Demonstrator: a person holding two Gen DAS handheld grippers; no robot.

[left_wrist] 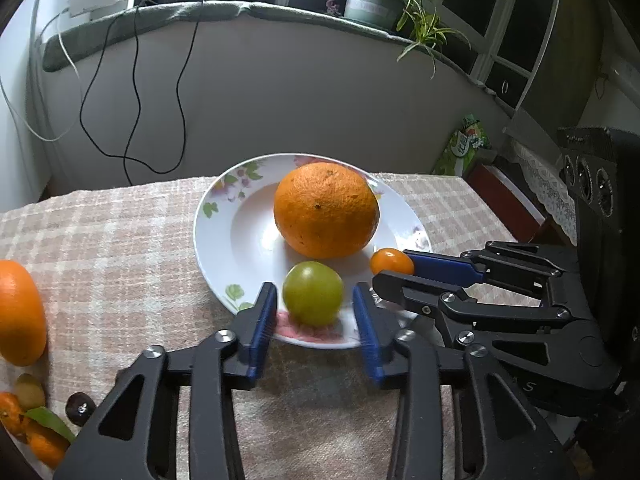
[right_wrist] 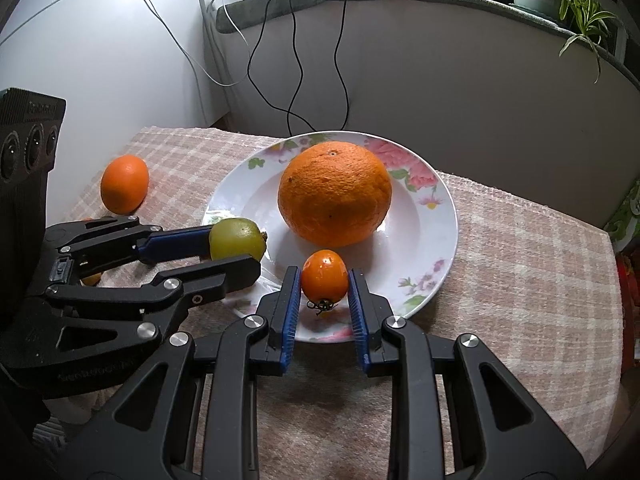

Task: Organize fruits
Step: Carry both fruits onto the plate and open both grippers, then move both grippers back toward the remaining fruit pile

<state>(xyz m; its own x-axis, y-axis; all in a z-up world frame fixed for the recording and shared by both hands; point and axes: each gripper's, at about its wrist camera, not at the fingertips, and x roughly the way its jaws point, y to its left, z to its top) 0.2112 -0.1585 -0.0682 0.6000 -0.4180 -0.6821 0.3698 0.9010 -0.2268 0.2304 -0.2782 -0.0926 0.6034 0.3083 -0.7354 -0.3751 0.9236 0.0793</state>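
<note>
Orange and green dominate the white floral ceramic plate. Our left gripper brackets the round green fruit, pads clear, presumably just released; our right gripper flanks the small orange tomato, contact unclear. Both sit before the large orange.

A plate sits on the table with a large orange in it. A small green fruit and a small tomato lie near its front rim, another orange off to its left.
</note>
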